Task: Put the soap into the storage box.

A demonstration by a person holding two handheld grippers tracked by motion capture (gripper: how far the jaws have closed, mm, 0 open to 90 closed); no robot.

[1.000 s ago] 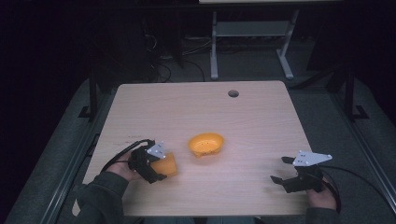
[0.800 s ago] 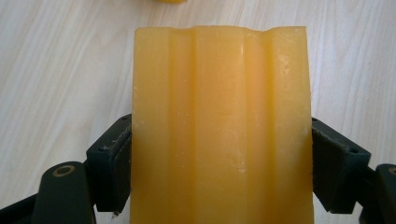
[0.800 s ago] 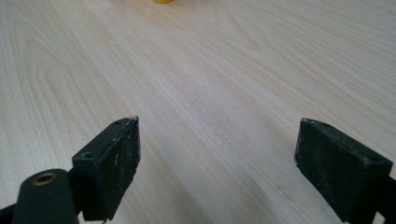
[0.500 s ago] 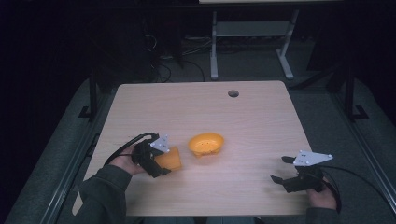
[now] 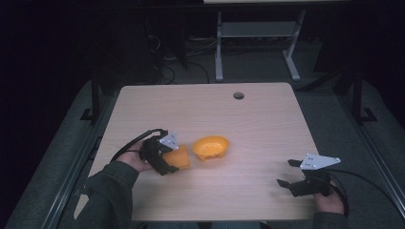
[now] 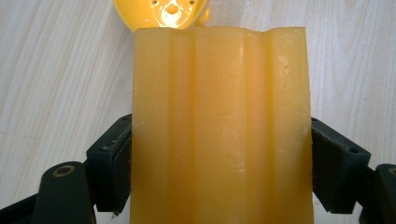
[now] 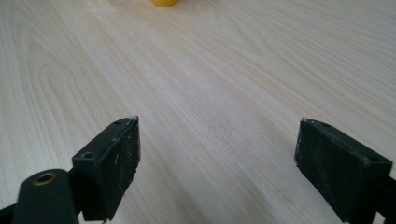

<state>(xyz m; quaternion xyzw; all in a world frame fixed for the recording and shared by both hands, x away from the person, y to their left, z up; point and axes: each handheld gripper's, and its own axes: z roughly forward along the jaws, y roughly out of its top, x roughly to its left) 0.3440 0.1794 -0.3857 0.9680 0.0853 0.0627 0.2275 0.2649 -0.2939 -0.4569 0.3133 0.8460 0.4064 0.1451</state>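
An orange ridged block point(image 5: 179, 157) point(image 6: 219, 126) is clamped between the jaws of my left gripper point(image 5: 169, 160) point(image 6: 219, 172), at the table's left front. Just right of it an orange bowl point(image 5: 210, 147) point(image 6: 161, 11) with small holes in its bottom rests on the table, close to the block's far end. My right gripper point(image 5: 286, 174) point(image 7: 217, 163) is at the right front, open, with bare wood between its jaws; the bowl's edge point(image 7: 166, 2) peeks in at the top of the right gripper view.
The light wooden table point(image 5: 258, 129) has a round cable hole point(image 5: 238, 95) near its far edge. A metal stand point(image 5: 258, 38) and cables lie on the dark floor behind the table.
My left gripper has carried the orange block a little to the right, closer to the bowl. The right gripper has stayed in place.
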